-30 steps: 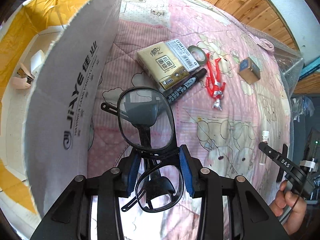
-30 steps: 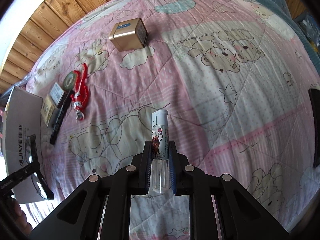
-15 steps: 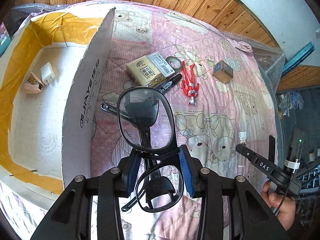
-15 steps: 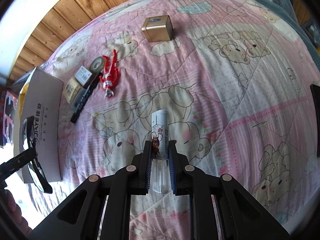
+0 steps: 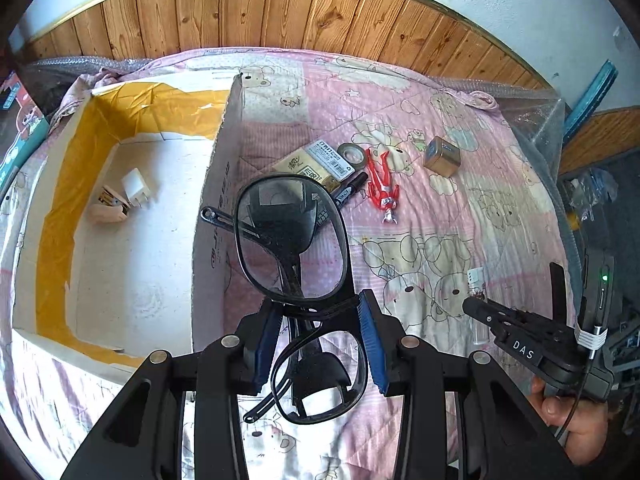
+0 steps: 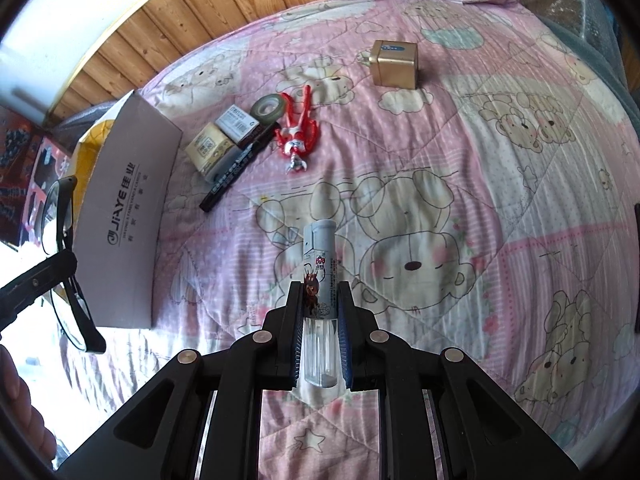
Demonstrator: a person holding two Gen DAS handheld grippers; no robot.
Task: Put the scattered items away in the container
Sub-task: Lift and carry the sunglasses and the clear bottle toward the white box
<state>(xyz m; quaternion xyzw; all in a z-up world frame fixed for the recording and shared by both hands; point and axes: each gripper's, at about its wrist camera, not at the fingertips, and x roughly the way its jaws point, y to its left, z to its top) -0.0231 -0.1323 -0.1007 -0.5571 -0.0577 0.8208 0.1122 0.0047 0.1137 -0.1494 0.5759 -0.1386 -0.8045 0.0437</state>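
My left gripper (image 5: 318,312) is shut on black-framed glasses (image 5: 292,240), held above the bed just right of the cardboard box (image 5: 212,200). Inside the box lie a white charger (image 5: 136,192) and a small tape dispenser (image 5: 106,208). My right gripper (image 6: 320,300) is shut on a clear lip-balm tube (image 6: 320,264) with a pale cap, raised over the pink quilt. On the quilt lie a red figure (image 6: 296,128), a black marker (image 6: 234,176), a yellow card box (image 6: 212,148), a tape roll (image 6: 268,108) and a gold cube (image 6: 394,64).
The pink teddy-bear quilt (image 6: 460,200) covers the bed, with a wooden wall panel (image 5: 280,12) behind it. The box's tall side flap (image 6: 124,216) stands between the quilt items and the box interior. A person's hand (image 5: 572,428) holds the right gripper at the bed's right edge.
The left gripper has risen and pulled back with the glasses, so the box interior and wall now show. The right gripper has lifted higher with the tube.
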